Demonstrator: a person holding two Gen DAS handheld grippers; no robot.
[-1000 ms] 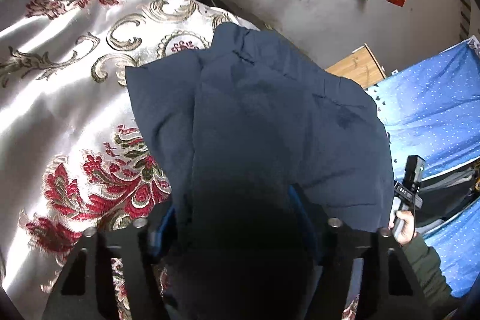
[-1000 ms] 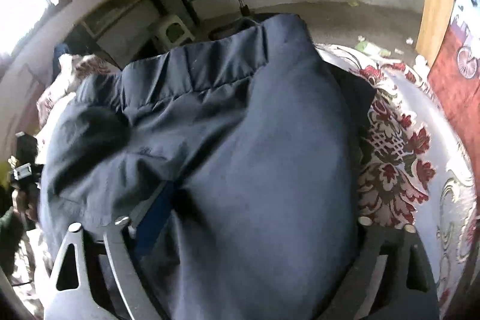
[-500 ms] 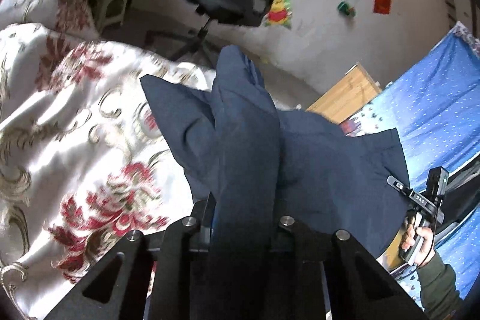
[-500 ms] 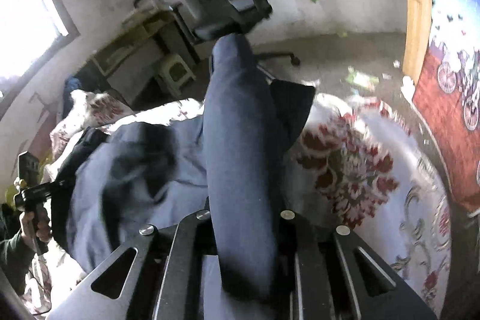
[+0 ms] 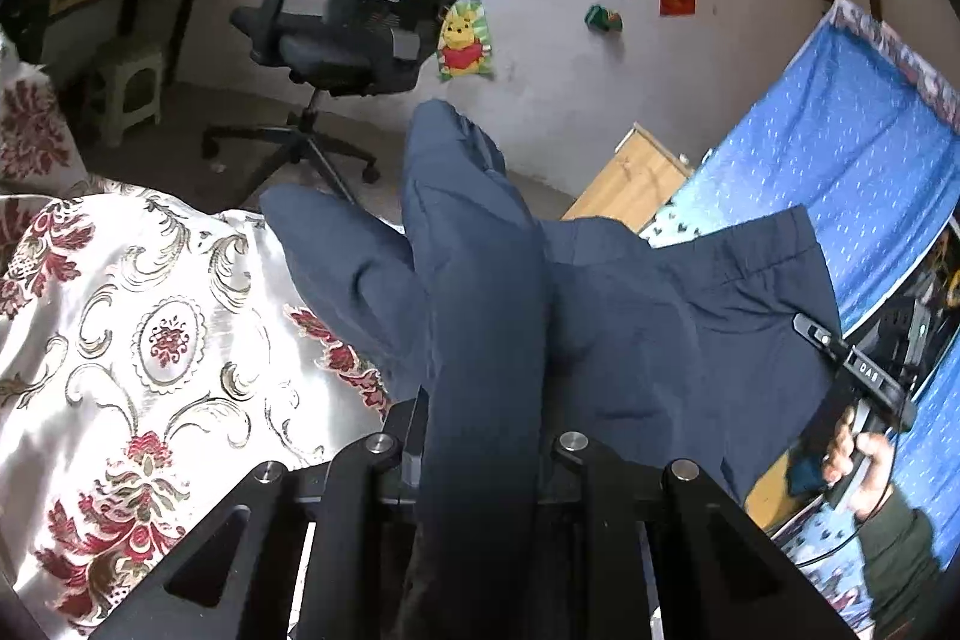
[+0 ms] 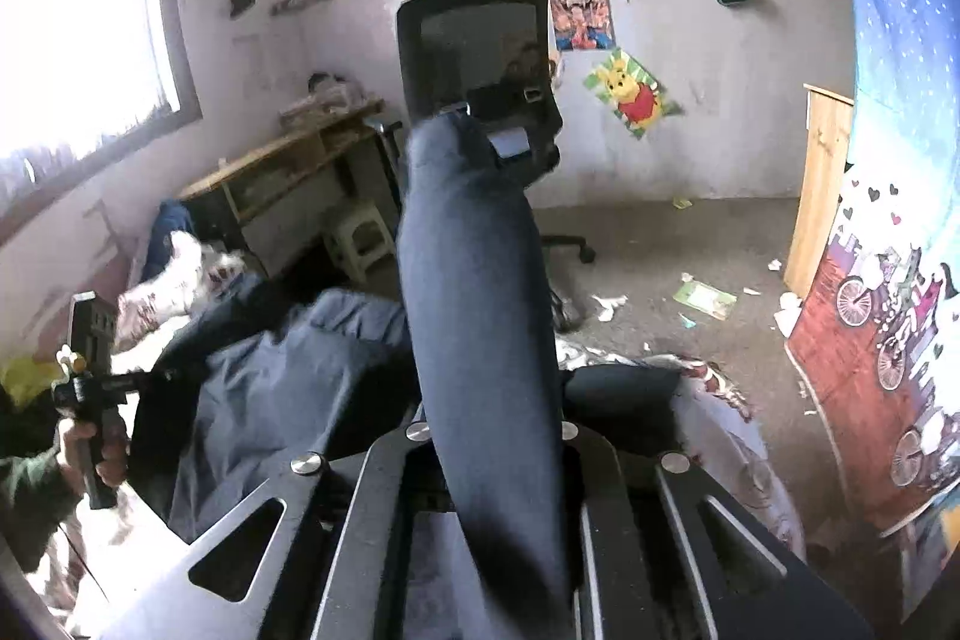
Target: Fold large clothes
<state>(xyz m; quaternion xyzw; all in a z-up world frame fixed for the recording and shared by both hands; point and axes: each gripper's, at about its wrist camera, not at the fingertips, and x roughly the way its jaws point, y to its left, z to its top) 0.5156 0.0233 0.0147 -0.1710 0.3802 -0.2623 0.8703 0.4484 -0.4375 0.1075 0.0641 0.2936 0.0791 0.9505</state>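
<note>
Dark navy trousers (image 5: 630,316) hang lifted over a bed with a white and red floral cover (image 5: 138,340). My left gripper (image 5: 483,424) is shut on a bunched fold of the trousers, which rises between its fingers. My right gripper (image 6: 492,430) is shut on another bunched fold of the trousers (image 6: 474,280). The rest of the cloth (image 6: 288,370) sags between the two grippers. Each gripper shows in the other's view, at the right edge of the left wrist view (image 5: 864,382) and the left edge of the right wrist view (image 6: 90,388).
A black office chair (image 5: 384,16) stands on the floor beyond the bed. A wooden desk (image 6: 282,166) and small stool (image 6: 360,238) are by the wall. A blue patterned curtain (image 5: 828,148) hangs to the right. Litter (image 6: 702,298) lies on the floor.
Both grippers have closed on the trousers and lifted them off the bed. The cloth has gone from lying spread flat to hanging bunched, and the views have tilted up toward the room.
</note>
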